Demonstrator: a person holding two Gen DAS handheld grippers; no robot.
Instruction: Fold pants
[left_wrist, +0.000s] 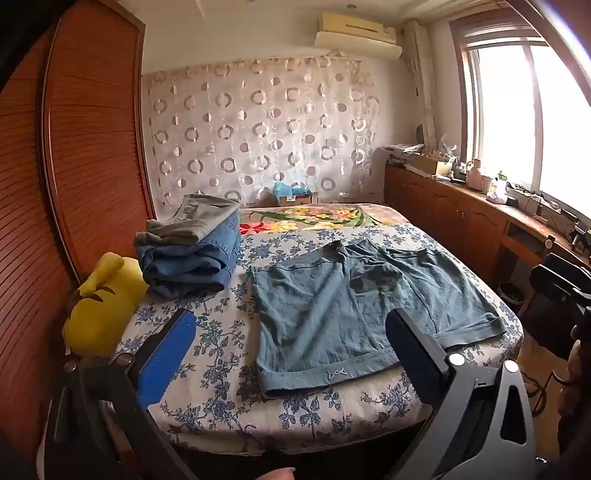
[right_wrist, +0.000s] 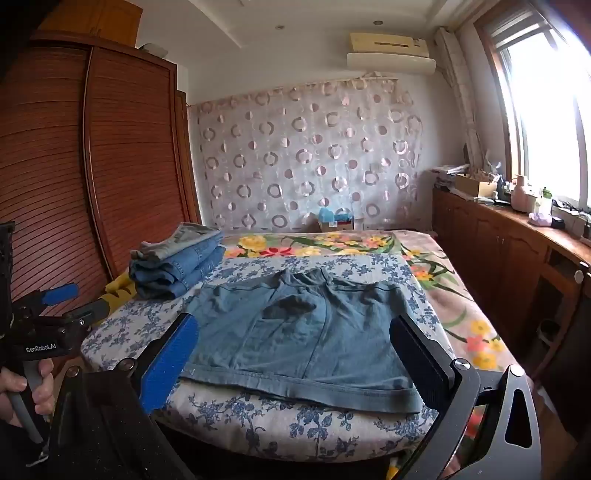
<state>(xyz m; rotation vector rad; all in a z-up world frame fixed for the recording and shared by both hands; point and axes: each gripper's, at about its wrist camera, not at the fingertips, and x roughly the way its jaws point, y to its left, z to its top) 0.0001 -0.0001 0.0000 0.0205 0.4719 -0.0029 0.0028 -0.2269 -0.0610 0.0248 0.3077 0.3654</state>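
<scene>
The blue-grey shorts (left_wrist: 354, 317) lie spread flat on the floral bed cover (left_wrist: 221, 369), waistband away from the cameras, hems at the near edge of the bed. A small stitched mark shows on the near hem; it is not legible. The left gripper (left_wrist: 291, 343) hovers before the near hem, jaws spread wide, holding nothing. The right gripper (right_wrist: 295, 354) likewise stands off the hem, jaws spread wide and empty. In the right wrist view, the left gripper's body reads "GenRobot.AI", gripped by a hand (right_wrist: 26, 391). A stack of folded jeans (left_wrist: 192, 254) sits left of the shorts, beside a yellow plush toy (left_wrist: 99, 306).
</scene>
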